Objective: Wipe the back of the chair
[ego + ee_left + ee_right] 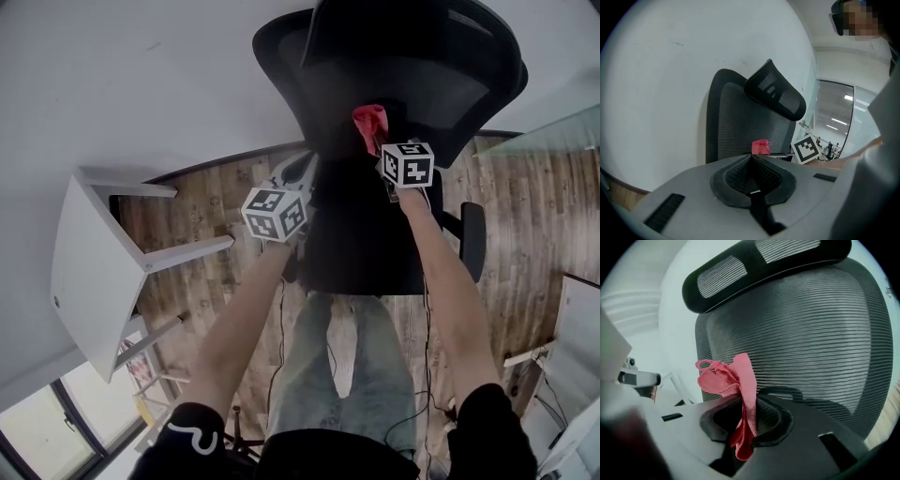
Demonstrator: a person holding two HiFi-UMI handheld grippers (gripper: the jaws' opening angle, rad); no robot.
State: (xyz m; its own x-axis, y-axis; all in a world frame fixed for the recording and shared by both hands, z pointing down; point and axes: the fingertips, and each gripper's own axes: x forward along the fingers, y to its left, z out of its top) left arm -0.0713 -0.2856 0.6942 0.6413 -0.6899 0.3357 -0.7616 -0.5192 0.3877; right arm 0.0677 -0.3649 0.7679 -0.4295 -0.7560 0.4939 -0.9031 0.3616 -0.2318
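Note:
A black mesh chair back [450, 94] with a headrest [412, 28] fills the top of the head view. My right gripper [378, 142] is shut on a red cloth [369, 120], held up at the lower middle of the back. In the right gripper view the cloth [729, 378] bunches out of the right gripper [745, 401] just in front of the mesh [811, 348]; whether it touches is unclear. My left gripper [298, 174] hangs left of the chair, shut and empty. The left gripper [751, 159] faces the chair back [733, 126] and the cloth [761, 147].
A white table [94, 272] stands at the left on the wood floor [206, 197]. The chair's armrest [473, 239] sticks out at the right. A white wall [141, 75] is behind the chair, and a glass partition [562, 131] is at the right.

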